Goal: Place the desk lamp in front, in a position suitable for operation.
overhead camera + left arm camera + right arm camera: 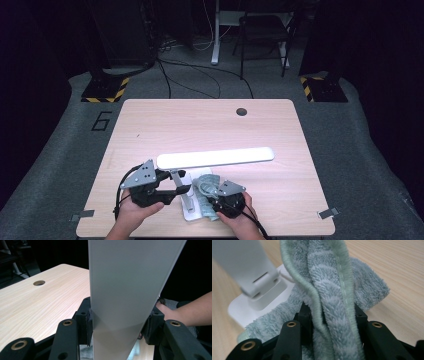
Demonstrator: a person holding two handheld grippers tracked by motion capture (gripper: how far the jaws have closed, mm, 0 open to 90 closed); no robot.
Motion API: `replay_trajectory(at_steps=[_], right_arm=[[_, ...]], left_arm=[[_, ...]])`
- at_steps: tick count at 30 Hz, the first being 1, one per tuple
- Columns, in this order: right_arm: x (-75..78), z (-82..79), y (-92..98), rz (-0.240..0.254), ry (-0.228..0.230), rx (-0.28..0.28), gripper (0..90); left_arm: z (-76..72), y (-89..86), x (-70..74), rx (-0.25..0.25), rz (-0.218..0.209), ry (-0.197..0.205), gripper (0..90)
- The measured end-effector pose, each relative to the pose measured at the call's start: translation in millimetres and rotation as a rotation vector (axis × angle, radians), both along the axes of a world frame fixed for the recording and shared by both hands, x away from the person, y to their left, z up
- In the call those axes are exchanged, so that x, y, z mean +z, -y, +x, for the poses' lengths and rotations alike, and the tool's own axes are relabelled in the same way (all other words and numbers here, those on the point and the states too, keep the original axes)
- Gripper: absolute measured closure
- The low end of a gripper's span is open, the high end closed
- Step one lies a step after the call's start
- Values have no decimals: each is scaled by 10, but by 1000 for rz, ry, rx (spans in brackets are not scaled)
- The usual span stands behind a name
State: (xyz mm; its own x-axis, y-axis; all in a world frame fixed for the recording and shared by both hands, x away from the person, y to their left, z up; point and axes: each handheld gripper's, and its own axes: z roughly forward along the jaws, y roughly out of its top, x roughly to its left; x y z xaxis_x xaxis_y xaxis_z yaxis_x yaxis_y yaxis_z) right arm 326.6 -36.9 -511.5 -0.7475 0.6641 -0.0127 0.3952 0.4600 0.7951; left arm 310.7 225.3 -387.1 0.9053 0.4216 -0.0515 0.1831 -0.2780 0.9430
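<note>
A white desk lamp stands near the table's front edge, its long bar head (215, 158) lying level above the wood. My left gripper (181, 189) is shut on the lamp's flat upright arm (125, 290), and the pads (89, 323) press on both of its sides. A pale green towel (204, 186) lies bunched over the lamp's white base (189, 212). My right gripper (216, 196) is shut on a raised fold of that towel (327, 277), which fills the gap between its jaws. The base (242, 307) and the arm's foot (249, 272) sit just left of the fold.
The light wooden table (200, 125) has a round cable hole (241, 111) at its far side. Metal clips (327, 213) sit at both front corners. Beyond the table the floor holds cables, a chair and yellow-black striped stand feet (105, 90).
</note>
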Motion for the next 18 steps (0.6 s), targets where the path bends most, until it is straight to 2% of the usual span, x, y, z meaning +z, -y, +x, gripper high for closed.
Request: replay_trajectory(at_steps=[5, 7, 9, 11, 13, 18], right_arm=[[16, 216, -105, -32, 9, -28, 629], [21, 251, -127, -36, 5, -35, 629], [23, 345, -161, -47, 18, -34, 630], [29, 487, -203, -37, 0, -56, 630], [27, 546, -211, -33, 5, -57, 629], [32, 754, -292, -26, -13, -117, 629]], left_arm=[[10, -9, -4, -11, -5, -5, 520], [10, -9, -4, -11, -5, -4, 520], [10, -9, -4, -12, -5, -4, 520], [12, -12, -6, -14, -6, -5, 520], [13, -12, -5, -15, -5, -4, 520], [14, -13, -4, -17, -4, -5, 520]])
